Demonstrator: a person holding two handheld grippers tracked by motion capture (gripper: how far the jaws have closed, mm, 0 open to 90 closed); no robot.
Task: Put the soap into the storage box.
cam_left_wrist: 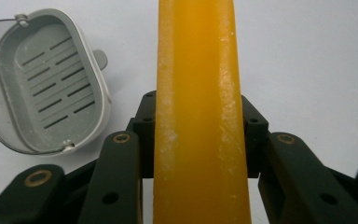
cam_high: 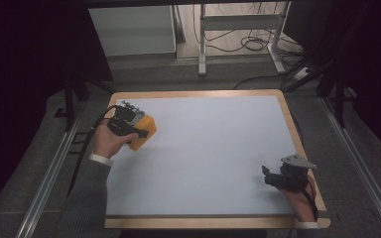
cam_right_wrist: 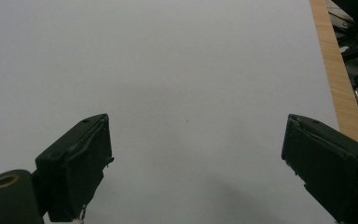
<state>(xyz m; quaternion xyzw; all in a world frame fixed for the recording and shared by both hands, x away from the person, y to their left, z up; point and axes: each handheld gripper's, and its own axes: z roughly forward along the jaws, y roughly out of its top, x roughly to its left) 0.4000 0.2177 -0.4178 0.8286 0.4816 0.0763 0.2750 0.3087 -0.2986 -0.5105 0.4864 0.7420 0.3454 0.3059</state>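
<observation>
Near the table's [cam_high: 206,93] far left corner, my left gripper [cam_high: 129,121] clamped the yellow block [cam_left_wrist: 200,116], grey slotted tray [cam_left_wrist: 46,88] just beside. Toward the right edge, my right gripper [cam_right_wrist: 196,163] stood wide, holding nothing; broad white sheet [cam_right_wrist: 168,70] lay between.

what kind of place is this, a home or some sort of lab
Most likely a lab or recording workspace, not a home: a bare white-topped table with a wooden rim, metal rails beside it, and loose cables on the floor under a desk frame behind.

Lab: bare test table [cam_high: 283,106], cables [cam_high: 248,44]
</observation>
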